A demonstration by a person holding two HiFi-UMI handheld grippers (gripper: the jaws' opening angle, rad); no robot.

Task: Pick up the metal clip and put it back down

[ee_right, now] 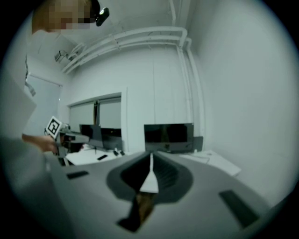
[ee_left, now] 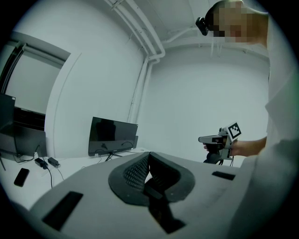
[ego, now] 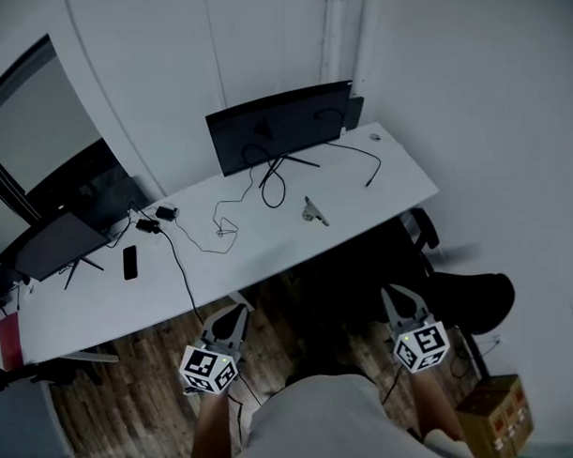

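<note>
The head camera looks steeply down from well behind the near edge of the worktop [ego: 268,247]. Each gripper camera looks almost level along its own jaws, low, towards the far edge. All views share the central monitor [ego: 274,128]. The left gripper view also catches the right gripper [ee_left: 202,139], and the right gripper view catches the left gripper [ee_right: 79,137].

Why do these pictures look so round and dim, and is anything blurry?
Head view: the lens bends the desk edge and darkens the corners; light is dim and flat. Left gripper view: round black rim; the left tool up close is soft, the monitor crisper. Right gripper view: blurriest overall, even the monitor.
</note>
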